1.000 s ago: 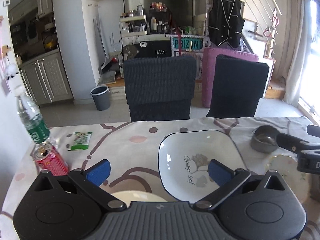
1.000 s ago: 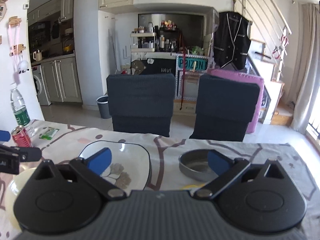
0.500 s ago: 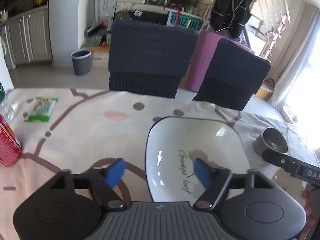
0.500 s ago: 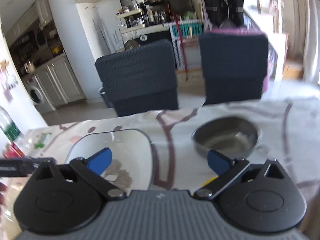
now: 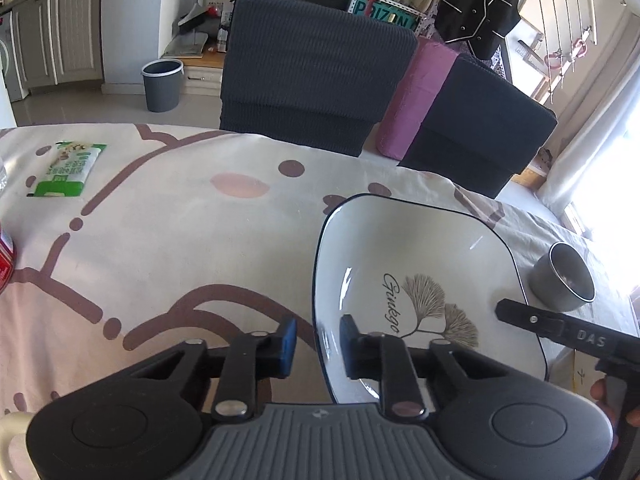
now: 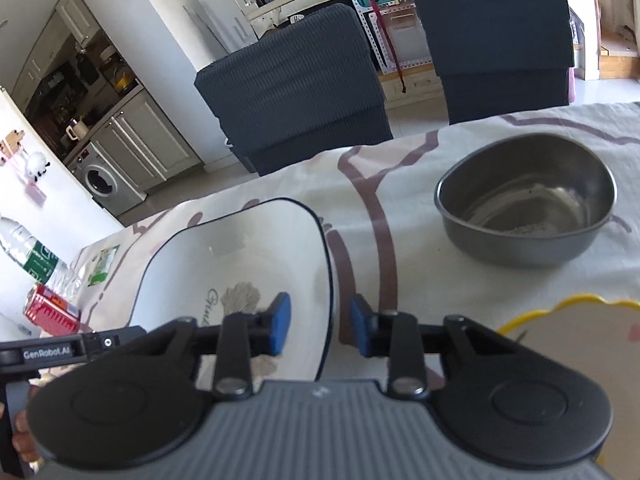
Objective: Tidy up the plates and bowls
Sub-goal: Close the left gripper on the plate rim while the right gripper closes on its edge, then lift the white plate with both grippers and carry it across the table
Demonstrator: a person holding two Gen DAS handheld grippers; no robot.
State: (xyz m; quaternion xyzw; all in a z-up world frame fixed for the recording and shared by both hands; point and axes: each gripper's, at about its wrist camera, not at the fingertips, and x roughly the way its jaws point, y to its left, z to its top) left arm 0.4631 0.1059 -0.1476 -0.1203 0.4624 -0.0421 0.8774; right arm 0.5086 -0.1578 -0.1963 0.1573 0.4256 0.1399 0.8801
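White glazed ceramic with a thin dark rim, the square plate (image 5: pixel 416 264) lies flat on the patterned tablecloth (image 5: pixel 168 232), a leaf sprig and script printed on its floor. The left gripper (image 5: pixel 316 340) straddles the plate's left edge: one blue pad sits outside over the cloth, the other inside over the glaze. Its jaws are closing, with the rim between them and a visible gap still on each side. The right gripper (image 6: pixel 320 328) stands likewise over the opposite edge, the rim running up between its blue pads; its jaws are also closing and not yet pressing.

The left wrist view takes in a green snack packet (image 5: pixel 64 168) far off on the cloth and the edge of a red can (image 5: pixel 5 256) at the frame's border, and shows the steel bowl (image 5: pixel 564 276) only small, beyond the plate. The right wrist view shows that bowl (image 6: pixel 528 208) large and empty, standing apart from the plate, plus a yellow-rimmed dish (image 6: pixel 576 324) close by the gripper body and a water bottle (image 6: pixel 32 256) near the can.
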